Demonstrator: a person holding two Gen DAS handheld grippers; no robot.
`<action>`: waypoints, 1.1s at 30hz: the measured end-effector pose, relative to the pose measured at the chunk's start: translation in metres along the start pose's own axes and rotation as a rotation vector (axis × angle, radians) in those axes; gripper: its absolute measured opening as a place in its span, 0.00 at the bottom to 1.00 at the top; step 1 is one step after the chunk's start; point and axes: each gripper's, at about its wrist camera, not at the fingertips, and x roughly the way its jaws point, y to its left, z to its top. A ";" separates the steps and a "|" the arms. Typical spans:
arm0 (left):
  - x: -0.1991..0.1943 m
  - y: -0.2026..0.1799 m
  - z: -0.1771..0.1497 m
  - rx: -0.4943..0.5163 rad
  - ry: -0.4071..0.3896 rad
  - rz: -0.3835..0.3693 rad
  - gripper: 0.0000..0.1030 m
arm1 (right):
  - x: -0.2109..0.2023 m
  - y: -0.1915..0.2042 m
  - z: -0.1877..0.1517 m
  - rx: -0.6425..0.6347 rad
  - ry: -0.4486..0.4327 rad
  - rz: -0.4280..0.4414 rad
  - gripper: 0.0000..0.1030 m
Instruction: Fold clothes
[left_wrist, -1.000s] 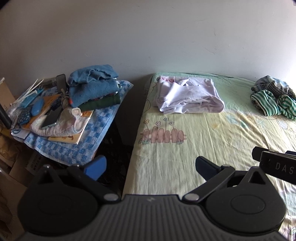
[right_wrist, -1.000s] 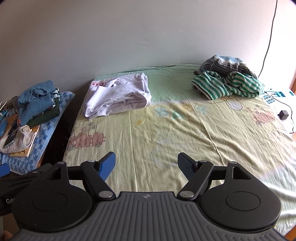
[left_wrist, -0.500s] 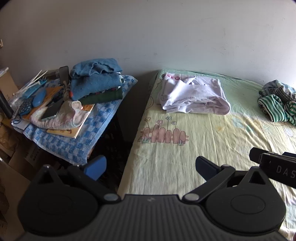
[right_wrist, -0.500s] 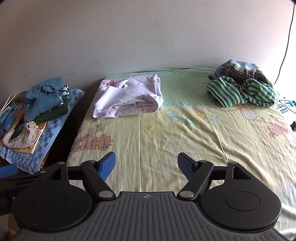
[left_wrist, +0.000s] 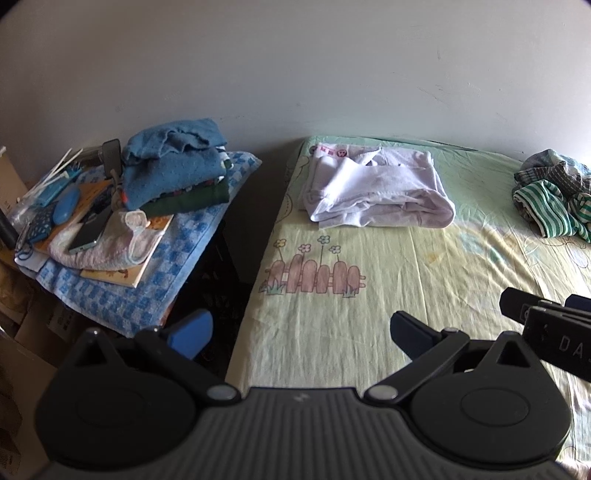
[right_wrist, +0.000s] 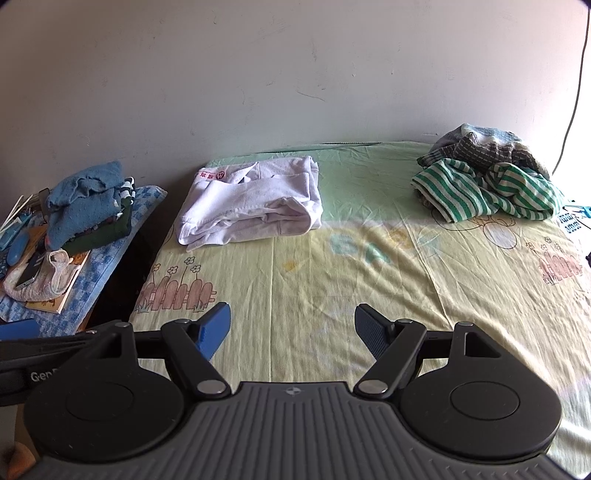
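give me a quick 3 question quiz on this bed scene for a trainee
1. True or false: the white folded garment lies on the bed sheet near the wall.
2. Which lies crumpled at the bed's far right? A) the green striped garment B) a red towel C) a black jacket
3. Fill in: both the left gripper and the right gripper have their jaws ___ with nothing between them.

Key: 1 true; 2 A; 3 open
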 end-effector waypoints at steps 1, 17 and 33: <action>0.001 -0.002 0.001 0.006 -0.001 0.000 1.00 | 0.001 -0.001 0.000 0.000 0.000 -0.001 0.75; 0.014 -0.009 0.008 0.027 0.010 -0.032 1.00 | 0.004 -0.009 0.003 0.017 -0.033 -0.045 0.75; 0.014 -0.026 0.009 0.069 -0.018 -0.057 1.00 | -0.003 -0.024 0.000 0.058 -0.058 -0.087 0.75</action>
